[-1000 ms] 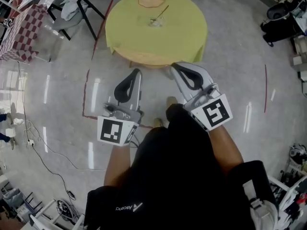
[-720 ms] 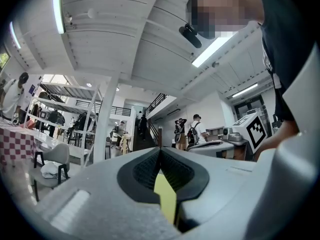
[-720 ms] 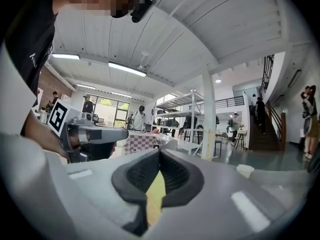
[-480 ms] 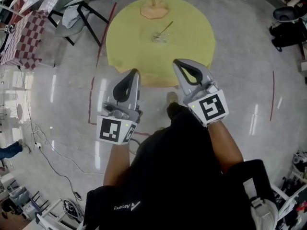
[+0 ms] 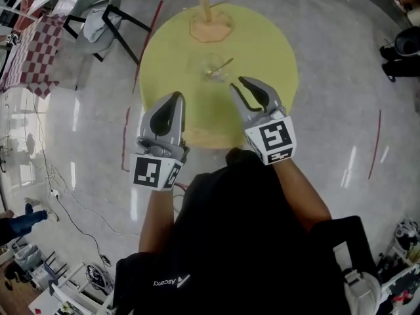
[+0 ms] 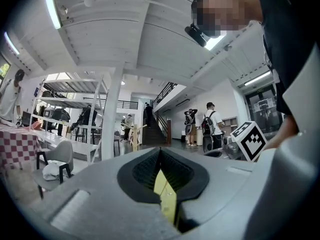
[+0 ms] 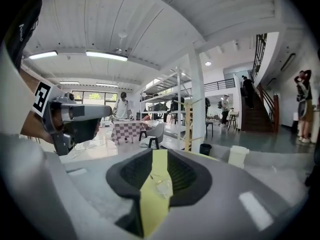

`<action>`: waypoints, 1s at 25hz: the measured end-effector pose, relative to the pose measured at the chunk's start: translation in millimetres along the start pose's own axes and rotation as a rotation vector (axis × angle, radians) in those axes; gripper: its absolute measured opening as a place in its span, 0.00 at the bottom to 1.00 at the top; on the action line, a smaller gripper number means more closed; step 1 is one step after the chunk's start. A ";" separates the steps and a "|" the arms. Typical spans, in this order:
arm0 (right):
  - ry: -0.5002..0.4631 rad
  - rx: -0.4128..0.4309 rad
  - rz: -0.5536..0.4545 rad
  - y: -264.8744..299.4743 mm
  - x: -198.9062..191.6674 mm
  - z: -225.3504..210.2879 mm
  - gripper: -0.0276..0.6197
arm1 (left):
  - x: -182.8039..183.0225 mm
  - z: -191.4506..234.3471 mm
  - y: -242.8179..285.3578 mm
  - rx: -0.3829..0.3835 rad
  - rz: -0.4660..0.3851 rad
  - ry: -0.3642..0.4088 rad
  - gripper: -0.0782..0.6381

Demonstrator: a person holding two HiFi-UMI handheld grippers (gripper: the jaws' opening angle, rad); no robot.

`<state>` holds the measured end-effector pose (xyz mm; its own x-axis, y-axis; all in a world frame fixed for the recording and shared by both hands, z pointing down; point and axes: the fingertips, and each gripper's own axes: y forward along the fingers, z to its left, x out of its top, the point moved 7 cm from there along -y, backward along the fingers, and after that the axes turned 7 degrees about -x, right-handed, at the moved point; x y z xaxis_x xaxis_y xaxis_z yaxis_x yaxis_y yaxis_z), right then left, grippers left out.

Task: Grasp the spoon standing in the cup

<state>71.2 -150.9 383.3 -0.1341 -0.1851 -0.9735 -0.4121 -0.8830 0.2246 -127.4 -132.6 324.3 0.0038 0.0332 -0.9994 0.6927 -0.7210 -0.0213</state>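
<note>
So here's where you're at: the glass cup (image 5: 211,68) sits around the middle of the round yellow worktop (image 5: 262,44), and the spoon (image 5: 223,64) stands in it at a lean, handle tipped toward the far right. Nothing is touching it.

Your right gripper (image 5: 236,84) is out over the worktop, near the cup on its near-right side but clear of it. Its jaws are opening right now. In the right gripper view there's a strip of yellow showing in the gap of the right gripper (image 7: 160,154), and the cup (image 7: 164,188) with the spoon (image 7: 156,179) shows through that gap, farther out ahead. It isn't in between the pads, so that gripper is empty.

Your left gripper (image 5: 176,98) hangs over the near-left edge of the worktop, farther from the cup than the right 1. In its own view the left gripper (image 6: 160,151) has its jaw tips together, with just a thin wedge of yellow worktop (image 6: 165,194) behind them. It's closed on nothing.

Also on the worktop: a wooden post on a flat base (image 5: 210,28) at the far side, past the cup. A chair (image 5: 105,5) and a checkered cloth (image 5: 29,51) are off to the far left on the floor.
</note>
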 end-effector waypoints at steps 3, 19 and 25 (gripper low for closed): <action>0.054 0.006 0.048 28.2 -12.7 -18.0 0.24 | -7.6 12.0 21.5 0.013 0.013 0.006 0.12; 0.227 0.030 0.256 118.4 -63.9 -34.2 0.23 | -33.8 49.0 75.9 -0.063 0.061 -0.027 0.12; 0.188 -0.008 0.239 123.3 -59.1 -28.9 0.07 | -37.5 62.2 69.6 -0.083 0.064 -0.038 0.12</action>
<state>54.4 -261.3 467.3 -0.0568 -0.4644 -0.8838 -0.3815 -0.8080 0.4490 -124.2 -227.1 358.7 0.0235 -0.0387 -0.9990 0.7489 -0.6612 0.0433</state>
